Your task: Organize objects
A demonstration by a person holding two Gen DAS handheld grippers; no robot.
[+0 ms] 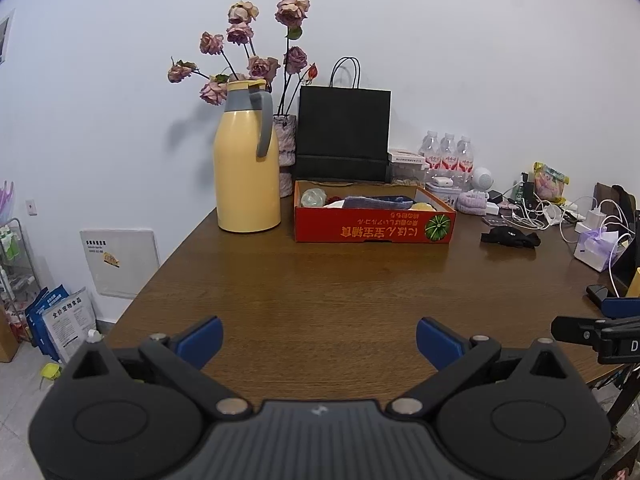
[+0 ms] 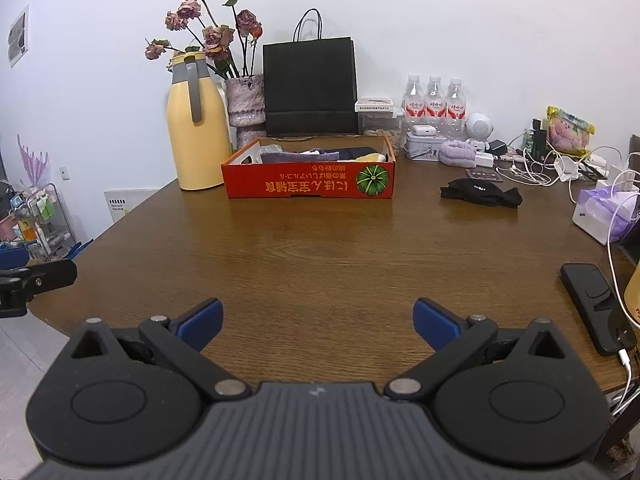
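Observation:
A red cardboard box (image 1: 374,230) (image 2: 310,184) stands at the back of the brown table (image 1: 320,300) (image 2: 320,248) and holds folded cloths and small items. A black cloth item (image 1: 510,237) (image 2: 480,194) lies loose on the table to the box's right. My left gripper (image 1: 319,338) is open and empty above the near table edge. My right gripper (image 2: 318,320) is open and empty, also over the near part of the table. Each gripper shows at the edge of the other's view.
A yellow thermos jug (image 1: 246,160) (image 2: 196,124), a vase of dried roses (image 1: 286,148) and a black paper bag (image 1: 344,132) (image 2: 310,88) stand behind the box. Water bottles (image 2: 434,100), cables, chargers and a tissue pack (image 2: 600,212) crowd the right. A black phone (image 2: 596,304) lies at right.

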